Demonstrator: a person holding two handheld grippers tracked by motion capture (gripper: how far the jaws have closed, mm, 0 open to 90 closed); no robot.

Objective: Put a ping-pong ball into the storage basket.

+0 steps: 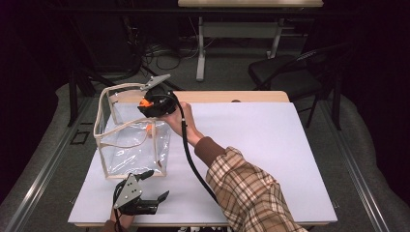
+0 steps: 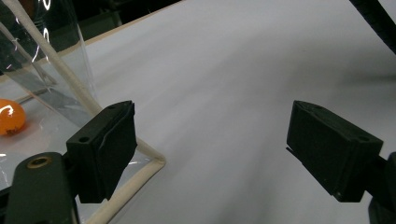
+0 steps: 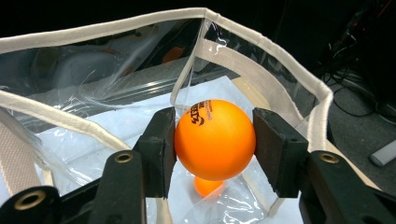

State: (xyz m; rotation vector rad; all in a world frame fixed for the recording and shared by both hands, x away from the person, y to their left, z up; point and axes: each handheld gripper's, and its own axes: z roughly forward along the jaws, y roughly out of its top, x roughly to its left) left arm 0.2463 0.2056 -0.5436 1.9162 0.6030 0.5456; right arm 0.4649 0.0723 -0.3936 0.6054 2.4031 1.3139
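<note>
Right now it's the drop-in step: right gripper (image 3: 215, 144), jaws clamped on an orange ball (image 3: 215, 139), hovers over the open top of the clear bag (image 1: 131, 140) on the bench (image 1: 251, 145). Another orange ball (image 2: 9, 116) already lies inside. Left gripper (image 2: 212, 147) sits idle, jaws wide, by the bag's near corner. Next move likely needs lowering, then releasing inside the rim.

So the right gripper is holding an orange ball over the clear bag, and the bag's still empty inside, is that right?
Not quite. The right gripper does hold an orange ball over the clear bag, but the bag isn't empty: the right gripper view shows another orange ball lying on its bottom.
</note>
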